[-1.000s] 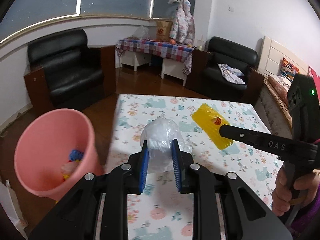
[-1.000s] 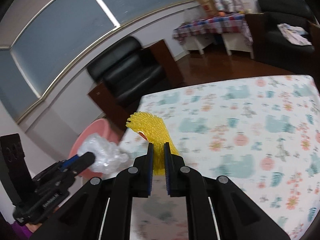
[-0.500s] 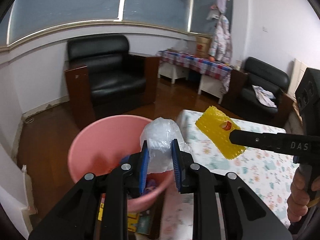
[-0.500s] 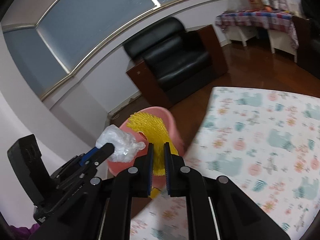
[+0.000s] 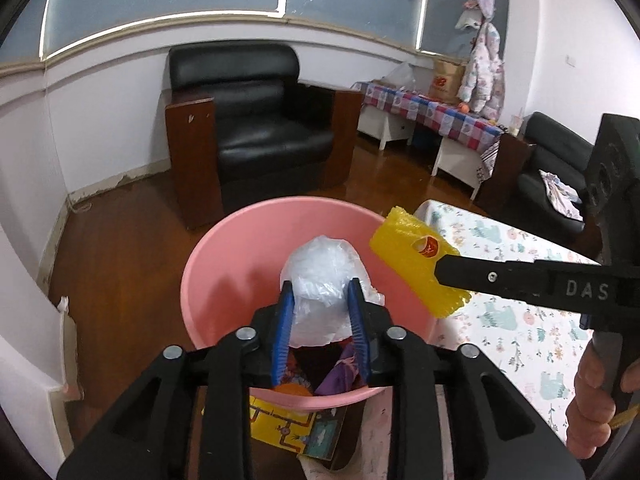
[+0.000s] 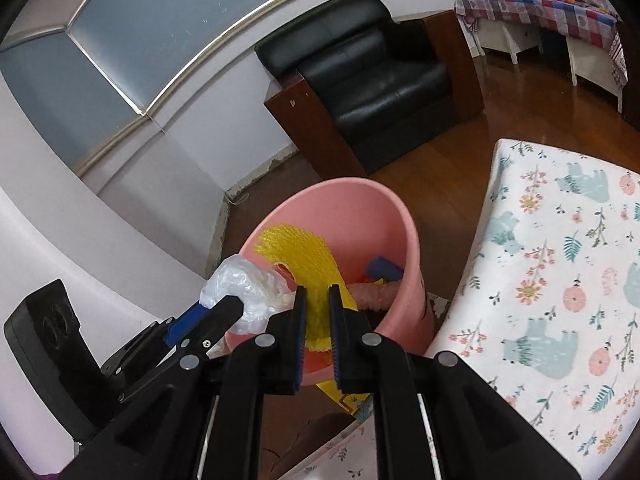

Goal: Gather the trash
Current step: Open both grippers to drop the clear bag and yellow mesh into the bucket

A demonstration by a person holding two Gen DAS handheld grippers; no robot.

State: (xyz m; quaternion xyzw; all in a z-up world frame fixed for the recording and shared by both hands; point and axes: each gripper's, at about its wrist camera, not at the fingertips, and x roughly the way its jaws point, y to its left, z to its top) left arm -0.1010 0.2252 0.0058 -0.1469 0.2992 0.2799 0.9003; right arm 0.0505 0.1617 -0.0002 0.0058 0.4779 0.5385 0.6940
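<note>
Left gripper [image 5: 320, 300] hangs over the mouth of the pink bucket [image 5: 208, 280], w/ the crumpled clear plastic bag [image 5: 322, 272] between its blue pads. Jaws are opening; the bag still fills the gap and bulges up past the tips, both pads touching its sides. Seen from the right wrist cam the bag [image 6: 244, 292] sits at the bucket's near-left rim, tip of the left gripper [image 6: 228, 308] poking into it.

Right gripper [image 6: 318, 300] has its jaws nearly closed and just starting to open, pinching the yellow bubble-wrap sheet [image 6: 304, 252]. Sheet runs through the narrow gap: upper part fans out beyond the tips over the inside of the bucket [image 6: 400, 224], lower edge hangs below the pads. From the left cam the sheet [image 5: 408, 256] sticks out of the right gripper [image 5: 444, 272] at the bucket's right rim, tilted, w/ a small orange sticker on it.

Inside the bucket: other trash at the bottom – purple wrapper, orange bit, a blue piece, sth pinkish; can't make out more. Bucket stands on the wooden floor [image 5: 120, 248] just beside the corner of the tabletop [image 6: 560, 280], which has a floral/bear-print cloth. A yellow printed box [image 5: 288, 424] lies under the bucket's near side. Person's hand [image 5: 596, 396] grips the right gripper's handle at lower right
</note>
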